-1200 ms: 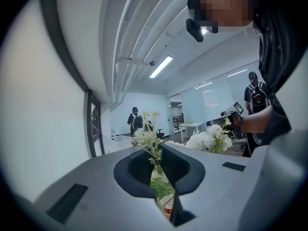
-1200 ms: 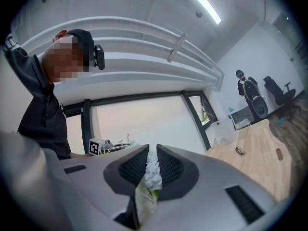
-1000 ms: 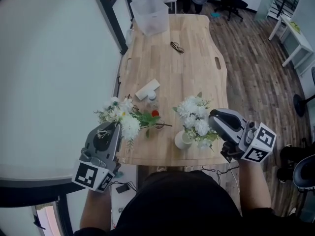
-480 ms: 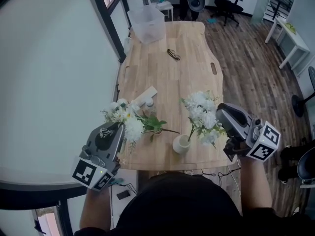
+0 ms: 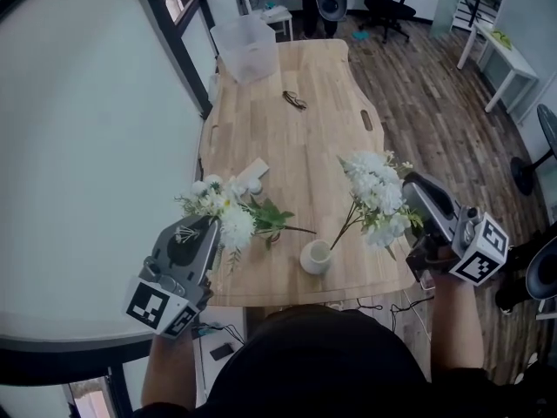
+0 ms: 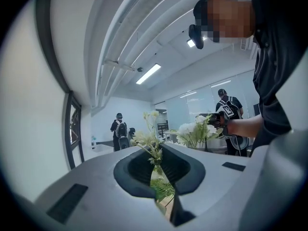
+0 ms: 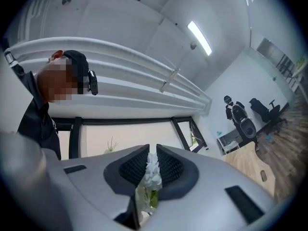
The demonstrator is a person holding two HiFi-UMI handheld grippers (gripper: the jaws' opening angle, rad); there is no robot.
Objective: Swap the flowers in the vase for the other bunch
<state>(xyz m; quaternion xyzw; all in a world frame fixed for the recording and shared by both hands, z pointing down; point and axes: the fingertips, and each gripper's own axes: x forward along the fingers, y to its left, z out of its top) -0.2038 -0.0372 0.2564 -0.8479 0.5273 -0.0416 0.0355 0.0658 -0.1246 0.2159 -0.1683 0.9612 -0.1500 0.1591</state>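
1. Flowers from the vase [image 5: 374,194], a white bunch, hang from my right hand-held gripper [image 5: 409,190], its jaws clamped on the bunch. The stem ends sit just beside the mouth of the vase [image 5: 315,257] and look clear of it.
2. My left hand-held gripper [image 5: 209,226] is closed on the other bunch [image 5: 228,216], low over the tabletop [image 5: 305,146] near its left edge.
3. I judge the removal is nearly done. Next, the old bunch gets laid aside. The new stems then have to be turned upright and threaded into a narrow mouth, and the small vase could tip.
4. The tabletop is pale wood, with a clear box [image 5: 246,46] and glasses [image 5: 294,102] at its far end. A plank floor [image 5: 418,85] lies to its right.
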